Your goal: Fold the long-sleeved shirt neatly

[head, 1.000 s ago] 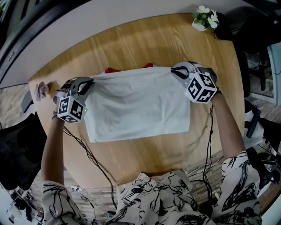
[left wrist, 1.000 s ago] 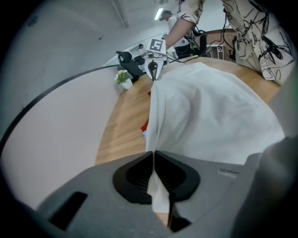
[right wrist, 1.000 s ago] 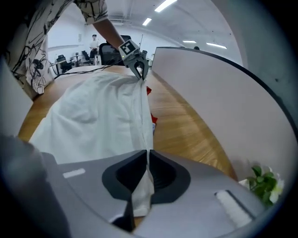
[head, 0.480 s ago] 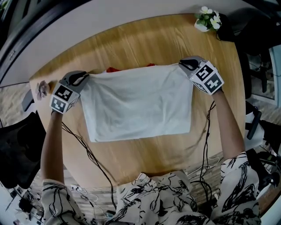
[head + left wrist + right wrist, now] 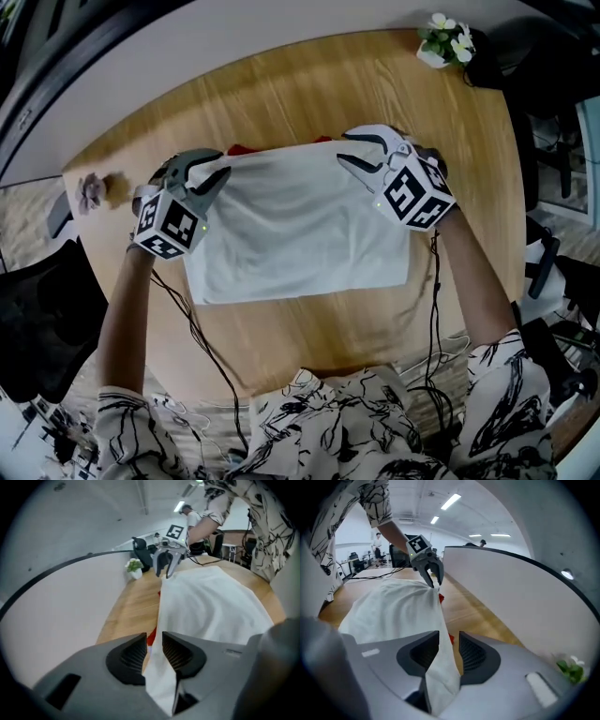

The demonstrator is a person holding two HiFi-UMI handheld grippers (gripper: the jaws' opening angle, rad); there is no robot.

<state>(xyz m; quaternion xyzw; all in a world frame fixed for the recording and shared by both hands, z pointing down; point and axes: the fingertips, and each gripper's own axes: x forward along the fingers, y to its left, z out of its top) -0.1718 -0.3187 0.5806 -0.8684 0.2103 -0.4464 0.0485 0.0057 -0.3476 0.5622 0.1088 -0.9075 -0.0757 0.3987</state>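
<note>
At the near rim of the round wooden table (image 5: 309, 328), the person's patterned sleeves (image 5: 131, 427) reach forward; just beyond them the white shirt (image 5: 300, 239) lies in a folded rectangle at the table's middle, its near hem flat and straight on the wood; at its far left corner is the left gripper (image 5: 214, 169), and at its far right corner the right gripper (image 5: 344, 148), each pointing down and away from the person; both pairs of jaws have just been opening and now stand apart, with a slack fold of the shirt's far edge hanging loose between the pads of each, no longer pinched; a scrap of red cloth (image 5: 242, 148) peeks out from under that far edge; farther off, near the table's far right rim, a small flower pot (image 5: 442, 42) stands well apart from the shirt.
</note>
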